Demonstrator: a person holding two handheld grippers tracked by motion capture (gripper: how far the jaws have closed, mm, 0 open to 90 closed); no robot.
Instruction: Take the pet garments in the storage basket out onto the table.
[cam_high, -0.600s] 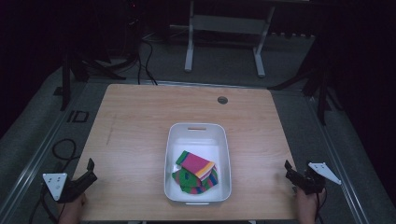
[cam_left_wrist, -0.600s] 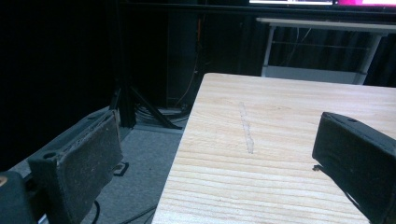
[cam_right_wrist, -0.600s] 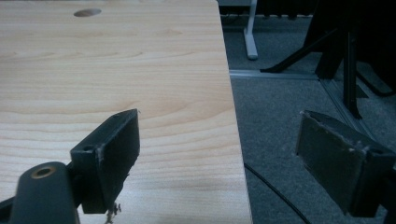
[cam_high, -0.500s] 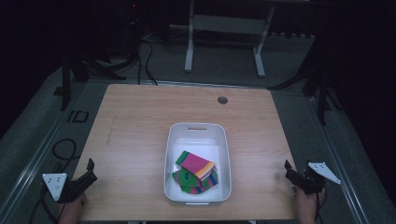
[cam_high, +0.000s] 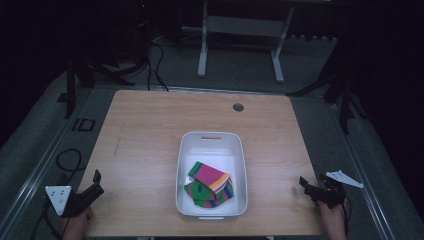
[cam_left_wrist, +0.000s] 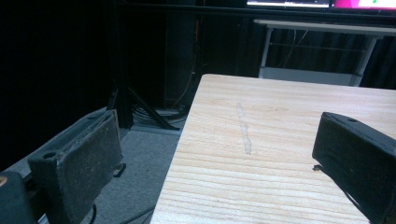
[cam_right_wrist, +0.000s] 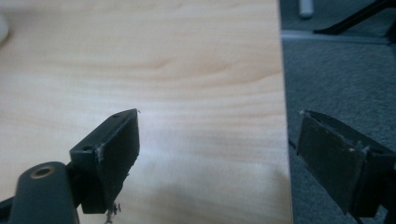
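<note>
A white bin (cam_high: 211, 141) stands on the wooden table (cam_high: 150, 130) a little right of centre, near the front. Folded bright cloths (cam_high: 210, 183) in pink, green and stripes lie in its near half. My left gripper (cam_high: 96, 183) hovers at the table's front left corner, open, with nothing between its jaws. In the left gripper view its jaws straddle the table's left edge (cam_left_wrist: 180, 140). My right gripper (cam_high: 306, 185) is at the front right corner, open and empty. The right gripper view shows its jaws either side of the table's right edge (cam_right_wrist: 283, 116).
A round cable hole (cam_high: 238, 107) sits near the table's far edge. Grey carpet (cam_high: 60, 145) surrounds the table, with black cables (cam_high: 70, 160) at the left. A white frame stand (cam_high: 240, 30) and dark tripod legs (cam_high: 345, 100) are beyond the table.
</note>
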